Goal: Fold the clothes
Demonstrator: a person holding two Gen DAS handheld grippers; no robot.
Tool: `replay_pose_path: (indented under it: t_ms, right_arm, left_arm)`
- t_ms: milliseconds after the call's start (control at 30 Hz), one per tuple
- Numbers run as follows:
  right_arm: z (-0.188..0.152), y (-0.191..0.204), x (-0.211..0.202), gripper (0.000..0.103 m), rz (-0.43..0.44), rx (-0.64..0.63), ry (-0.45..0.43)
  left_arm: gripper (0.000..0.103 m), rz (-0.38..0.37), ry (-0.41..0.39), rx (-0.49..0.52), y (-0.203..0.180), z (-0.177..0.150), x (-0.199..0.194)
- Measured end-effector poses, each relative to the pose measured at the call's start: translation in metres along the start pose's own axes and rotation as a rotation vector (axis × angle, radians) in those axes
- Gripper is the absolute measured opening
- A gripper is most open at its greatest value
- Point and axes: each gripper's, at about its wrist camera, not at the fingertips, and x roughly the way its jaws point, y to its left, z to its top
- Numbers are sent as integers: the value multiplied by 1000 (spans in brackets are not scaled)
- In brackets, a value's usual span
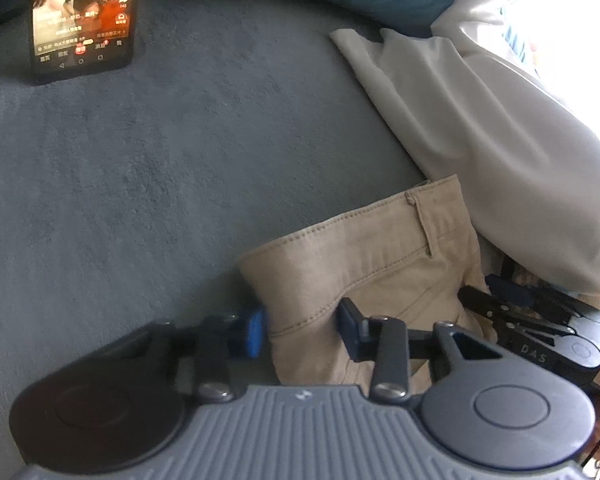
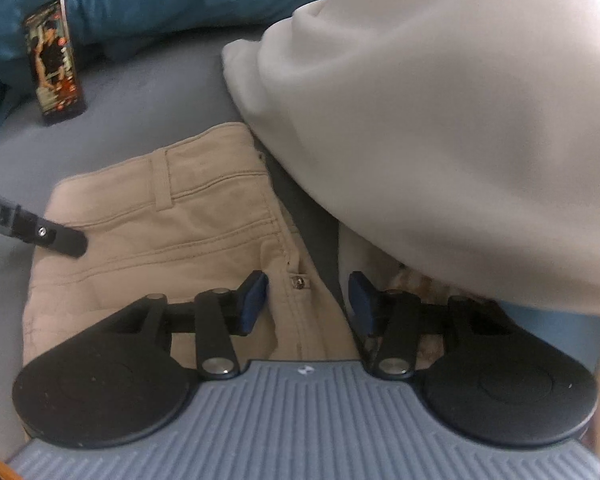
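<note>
1. Both grippers sit over the near end of the khaki trousers point(image 2: 204, 216) on the grey bed cover point(image 1: 140, 184)
2. Left gripper point(image 1: 302, 330): jaws part-open astride the left edge, pads not clearly pressing
3. Right gripper point(image 2: 307, 300): jaws part-open around the fly edge, nothing pinched
4. Trousers look folded compact, perhaps 1 tidy-up left; the white garment point(image 2: 440, 128) at far right lies unfolded

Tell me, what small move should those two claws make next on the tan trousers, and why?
Probably close the left gripper onto the left edge of the tan trousers, which already sits between its pads. The right gripper straddles the edge with the rivet, jaws apart and gripping nothing, so it should pinch too. Then both could lift and fold the trousers, clear of the pale garment alongside.
</note>
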Motion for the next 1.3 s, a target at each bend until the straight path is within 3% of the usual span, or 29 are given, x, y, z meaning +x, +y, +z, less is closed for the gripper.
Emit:
replay_pose_path:
  t_ms: [167, 267, 367, 667, 833, 1133, 1300]
  right_arm:
    - [12, -9, 15, 45, 69, 113, 82]
    - [14, -6, 16, 27, 99, 114, 94]
    - [13, -3, 13, 20, 86, 112, 76]
    - [19, 22, 3, 17, 115, 102, 61]
    - [17, 53, -2, 17, 157, 86, 74]
    - [21, 129, 8, 17, 295, -2, 38]
    - [18, 156, 23, 17, 308, -40, 13]
  left_arm:
    - [26, 1, -42, 8, -1, -8, -12]
    - [24, -15, -67, 23, -1, -12, -21]
    - [23, -41, -81, 7, 3, -14, -31]
    - [22, -64, -83, -51, -2, -14, -43]
    - [22, -11, -49, -68, 17, -7, -58]
    - [21, 140, -27, -51, 69, -38, -97]
    - [22, 228, -44, 4, 81, -55, -86]
